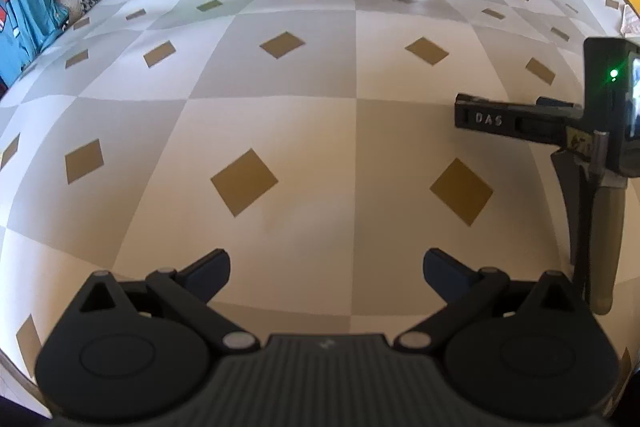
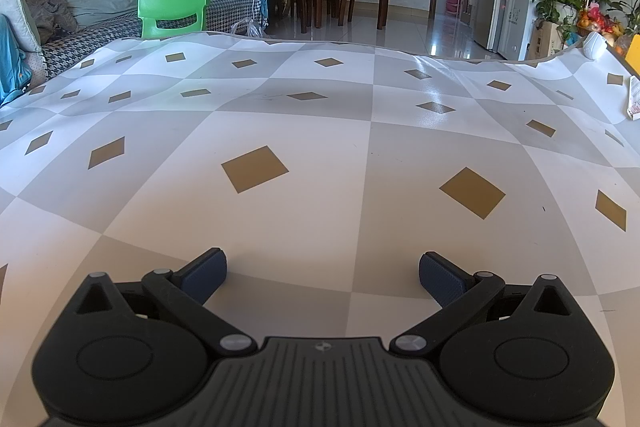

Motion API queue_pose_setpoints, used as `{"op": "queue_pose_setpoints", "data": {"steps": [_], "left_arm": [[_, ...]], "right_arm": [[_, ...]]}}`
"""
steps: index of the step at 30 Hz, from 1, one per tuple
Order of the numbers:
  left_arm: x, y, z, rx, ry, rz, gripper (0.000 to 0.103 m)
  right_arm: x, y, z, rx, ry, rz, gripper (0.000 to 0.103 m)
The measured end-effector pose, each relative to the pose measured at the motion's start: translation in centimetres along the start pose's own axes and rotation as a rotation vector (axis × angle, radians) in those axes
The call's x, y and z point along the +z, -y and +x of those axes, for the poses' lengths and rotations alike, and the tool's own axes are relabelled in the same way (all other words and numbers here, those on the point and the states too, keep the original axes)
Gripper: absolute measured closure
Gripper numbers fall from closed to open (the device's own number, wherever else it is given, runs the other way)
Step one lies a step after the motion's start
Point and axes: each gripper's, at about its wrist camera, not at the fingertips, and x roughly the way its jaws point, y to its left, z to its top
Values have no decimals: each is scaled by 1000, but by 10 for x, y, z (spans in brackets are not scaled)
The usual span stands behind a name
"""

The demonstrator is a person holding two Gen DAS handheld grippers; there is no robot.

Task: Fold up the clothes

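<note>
- Left gripper (image 1: 326, 269): fingers spread wide, nothing between the blue pads (image 1: 212, 273); it hangs just above the table.
- Right gripper (image 2: 322, 269): likewise splayed and empty, blue pads (image 2: 440, 279) well apart, low over the same surface.
- Seen from the left wrist, the right gripper (image 1: 464, 115) enters from the right edge side-on (black body marked "DAS", a green light on its camera unit); from that angle I cannot tell how its fingers stand.
- Tablecloth (image 2: 304, 131): checked white and grey with tan diamonds, covering the table.
- Clothes: the only garment in view is a blue one with a red-and-white print (image 1: 24, 15), draped off the table's far left, on the sofa (image 2: 80, 41).
- Green plastic chair (image 2: 176, 1) stands behind the table's far edge, beside the sofa.
</note>
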Motion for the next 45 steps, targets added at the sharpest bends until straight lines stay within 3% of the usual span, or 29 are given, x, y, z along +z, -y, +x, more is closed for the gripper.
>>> {"op": "queue_pose_setpoints", "data": {"steps": [18, 45], "left_arm": [[-1, 0, -4, 13, 31, 1, 0], [-5, 5, 13, -43, -19, 10, 0]], "right_arm": [[0, 0, 0, 0, 0, 0, 0], [0, 0, 0, 0, 0, 0, 0]]}}
